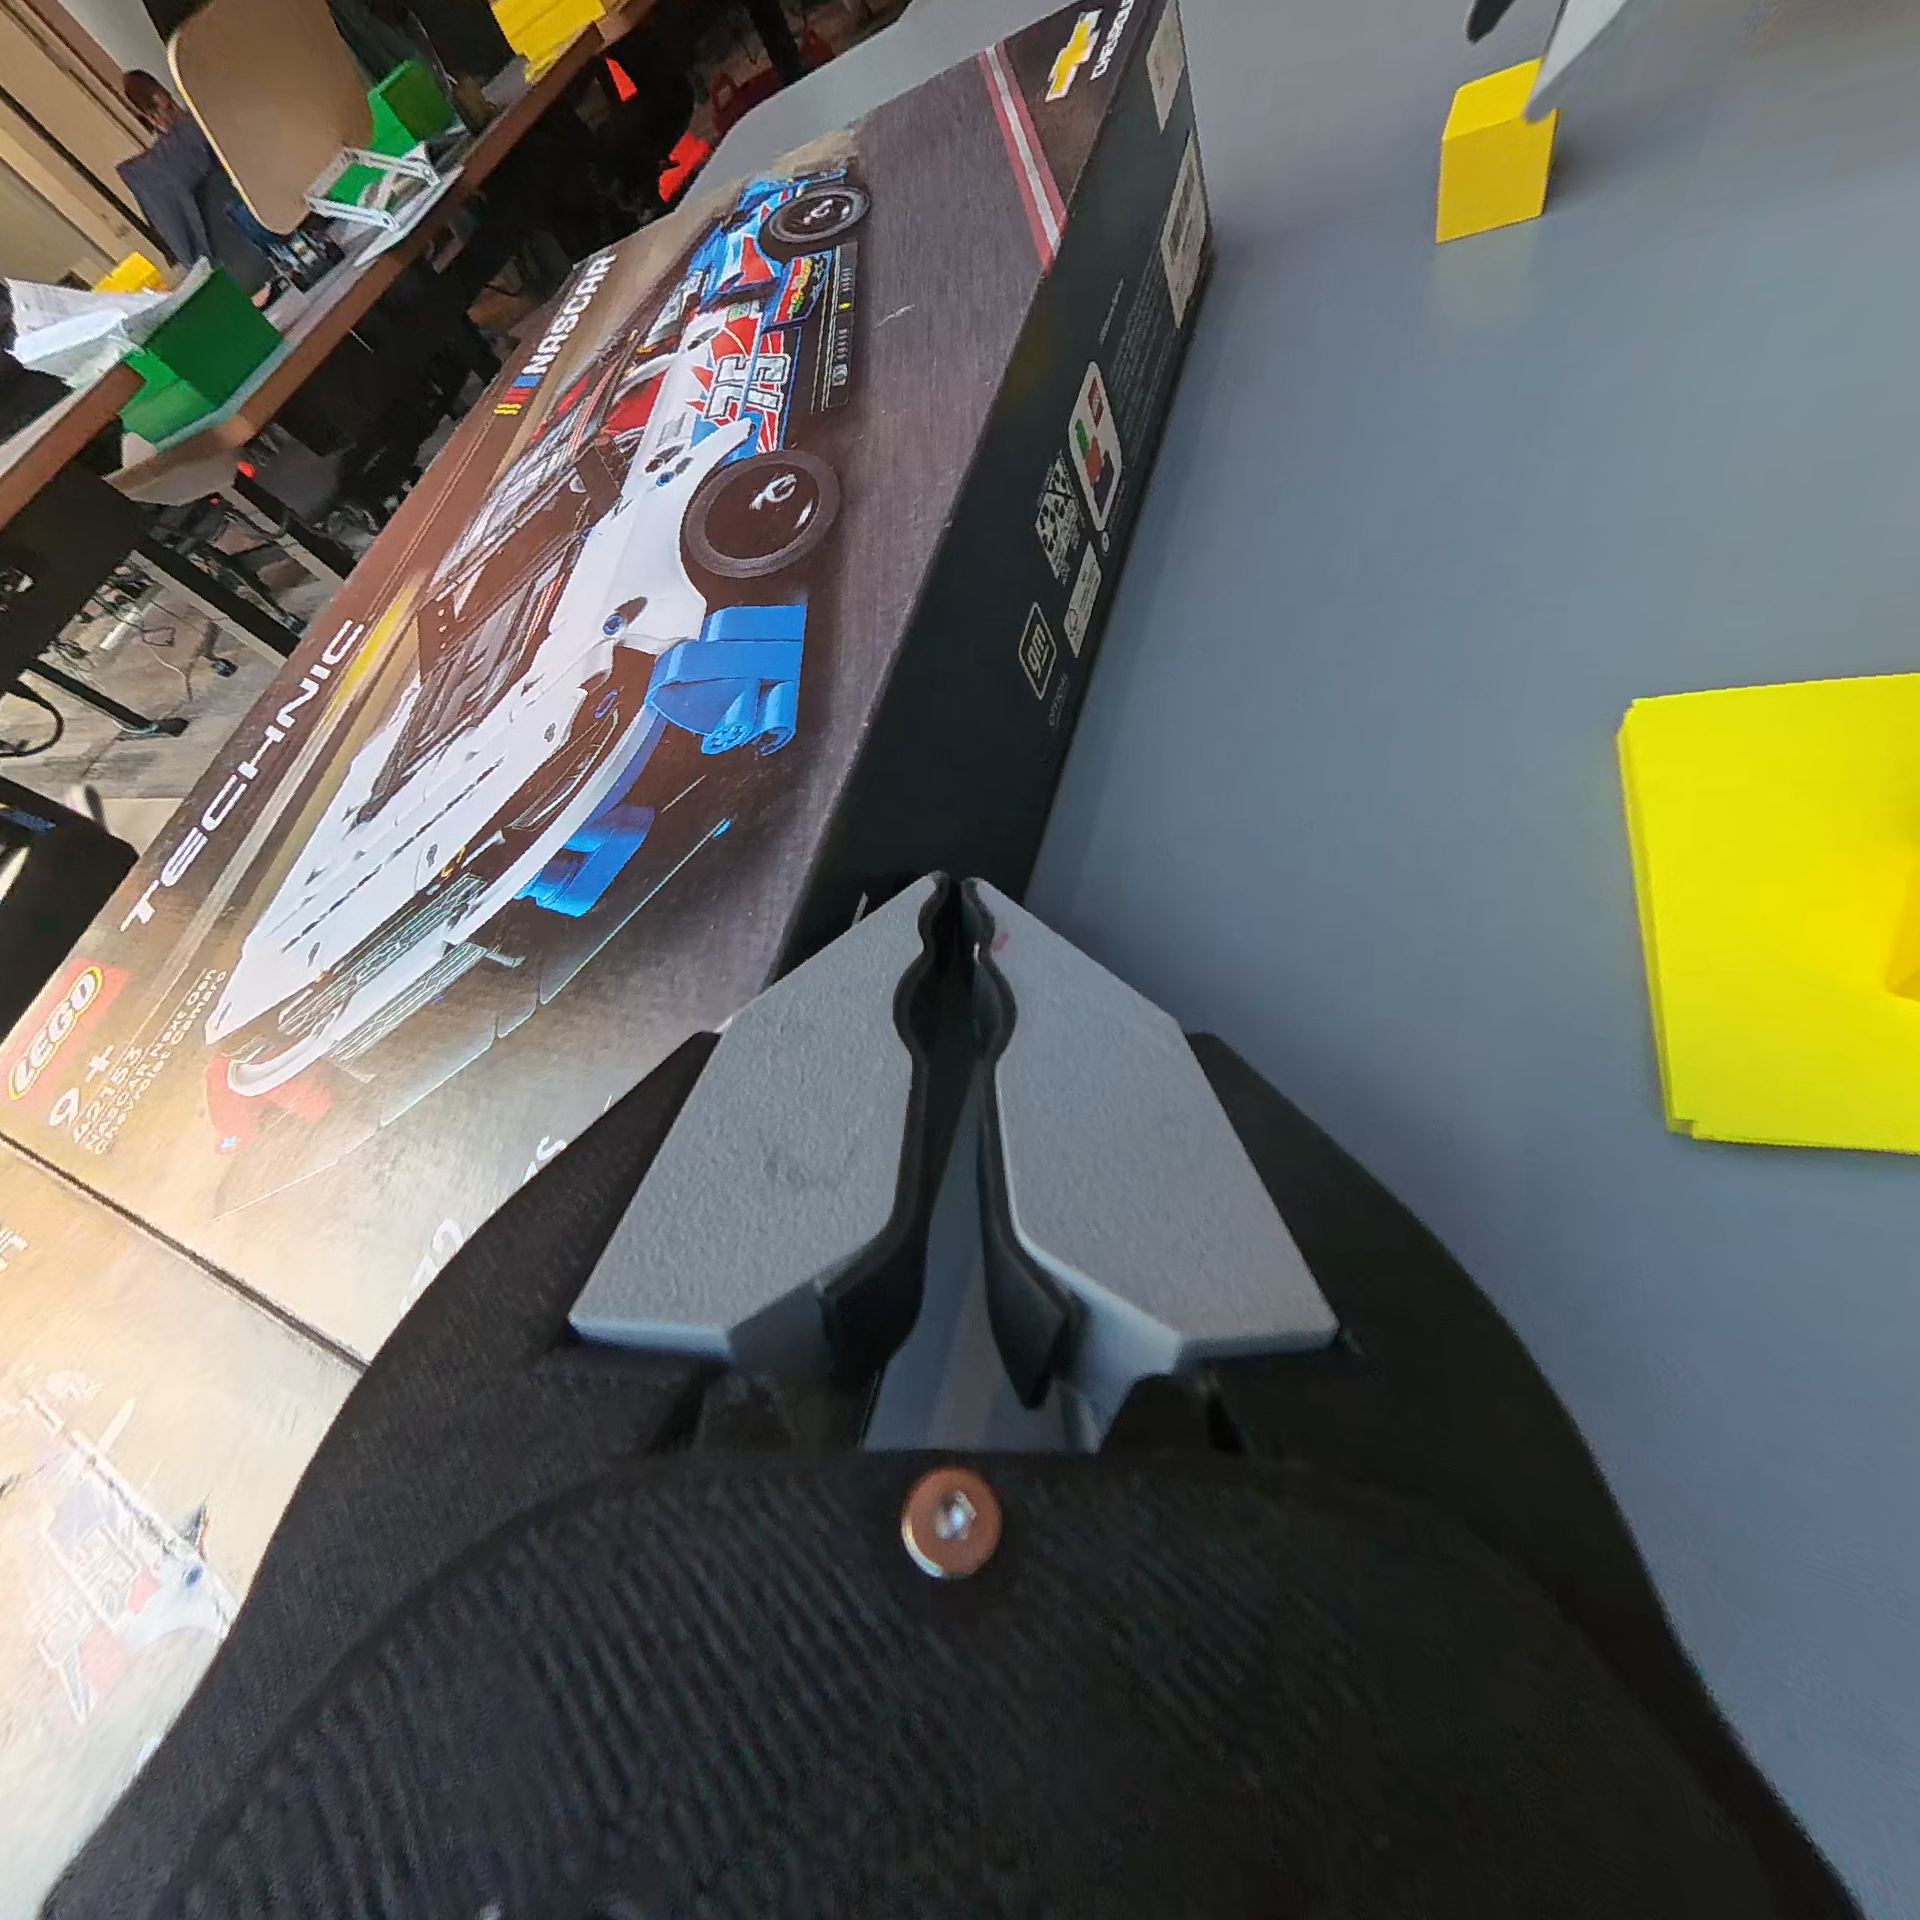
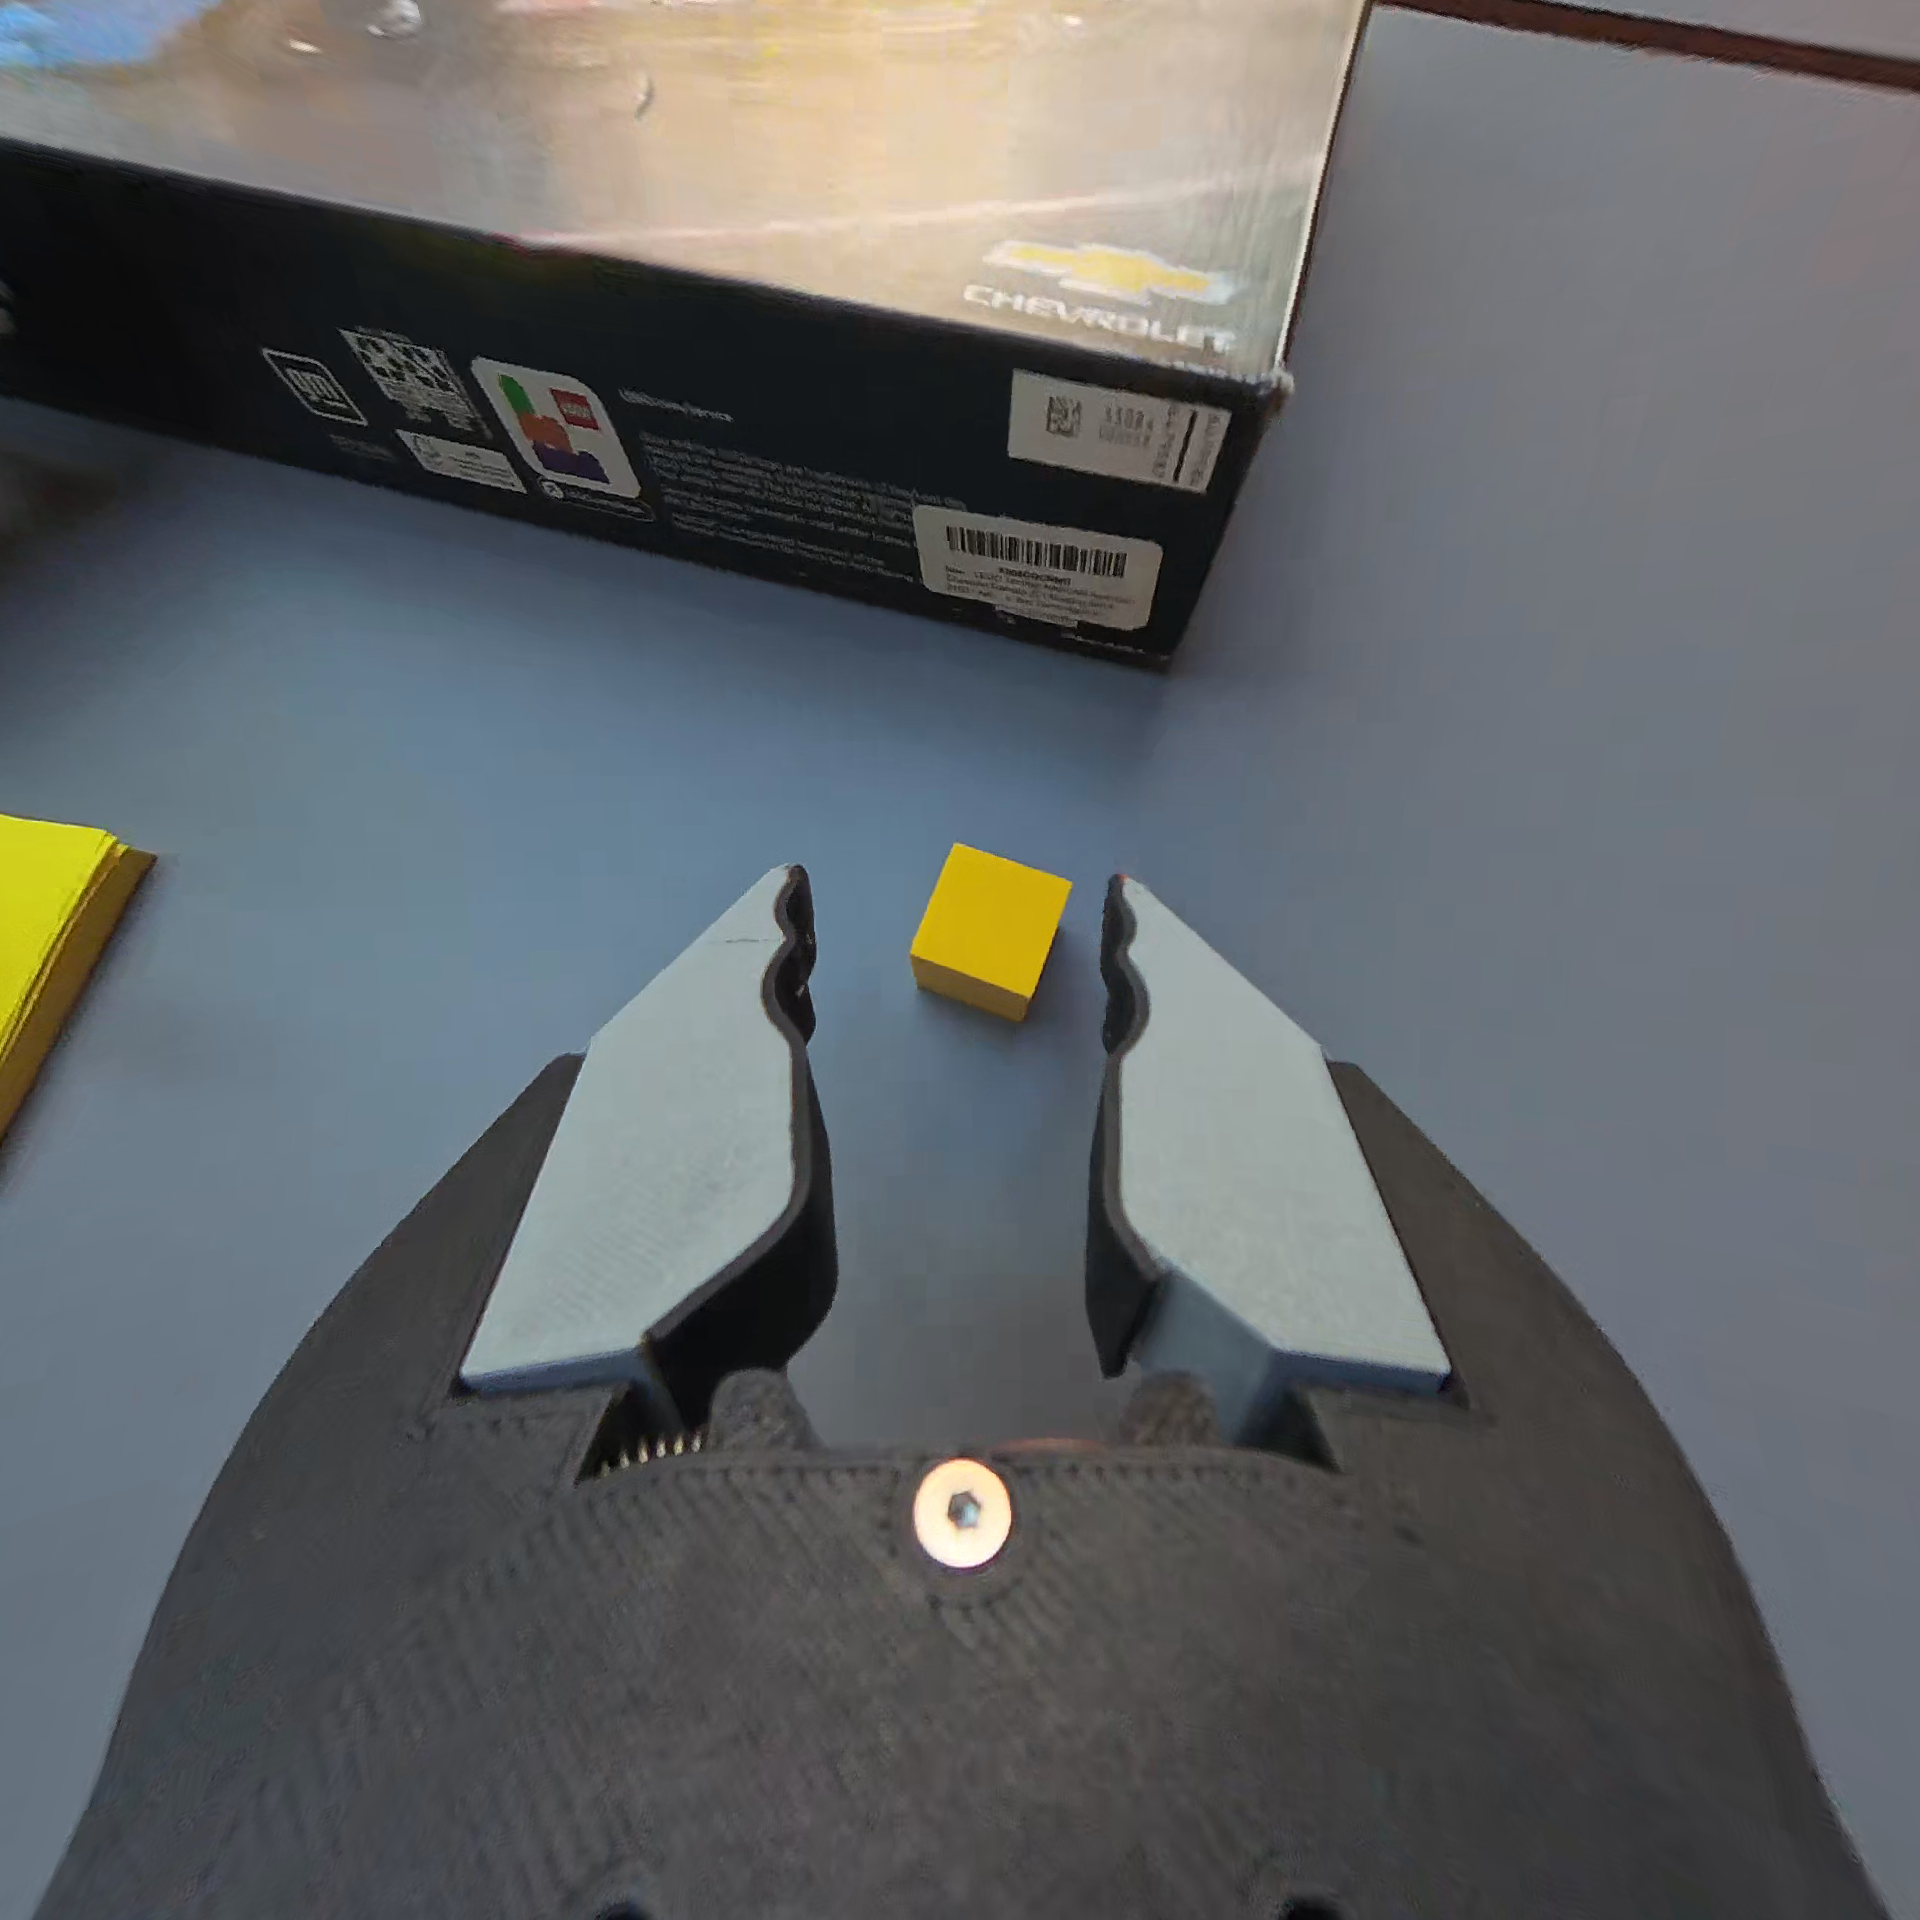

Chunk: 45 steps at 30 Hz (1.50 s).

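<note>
My right gripper (image 2: 961, 935) spread around the yellow cube (image 2: 989, 930) without touching it, cube on the table (image 2: 1558, 831) just in front of the toy box (image 2: 727, 436), my left gripper (image 1: 954, 894) pressed together on nothing beside that box, yellow paper stack (image 2: 52, 914) left of the cube.

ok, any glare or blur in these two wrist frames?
Left wrist view: glare washes out the near end of the toy box, wide-angle bending at the edges. Right wrist view: box top glary and smeared; yellow cube sharp, soft shadow.
</note>
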{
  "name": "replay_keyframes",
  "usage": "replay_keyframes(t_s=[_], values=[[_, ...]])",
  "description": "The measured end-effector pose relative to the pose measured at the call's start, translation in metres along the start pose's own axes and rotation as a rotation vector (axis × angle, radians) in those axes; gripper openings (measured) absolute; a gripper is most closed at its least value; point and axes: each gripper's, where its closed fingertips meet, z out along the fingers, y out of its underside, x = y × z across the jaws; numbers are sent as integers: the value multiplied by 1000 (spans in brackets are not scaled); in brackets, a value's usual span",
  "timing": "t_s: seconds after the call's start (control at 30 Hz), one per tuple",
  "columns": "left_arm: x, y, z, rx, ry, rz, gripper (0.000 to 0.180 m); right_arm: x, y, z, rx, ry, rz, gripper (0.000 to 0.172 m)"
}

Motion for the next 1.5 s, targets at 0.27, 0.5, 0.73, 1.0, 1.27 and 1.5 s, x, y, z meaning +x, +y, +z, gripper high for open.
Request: replay_keyframes(t_s=[0.27,0.5,0.73,1.0,1.27,1.5], values=[[0,-1,-1,5,0,-3,0,-29,-6,11,29,-121,-57,28],[0,0,-1,6,7,-12,0,-162,-70,-55,186,-570,-322,28],[2,0,0,-1,1,13,0,-234,-87,-76,135,-735,-498,28],[1,-1,-1,7,8,-3,0,-251,-64,-62,16,-746,-559,28],[1,0,-1,5,7,2,0,-249,-57,-53,-24,-692,-598,36],[1,-1,-1,7,9,-3,0,-229,-65,-74,115,-648,-523,37]])
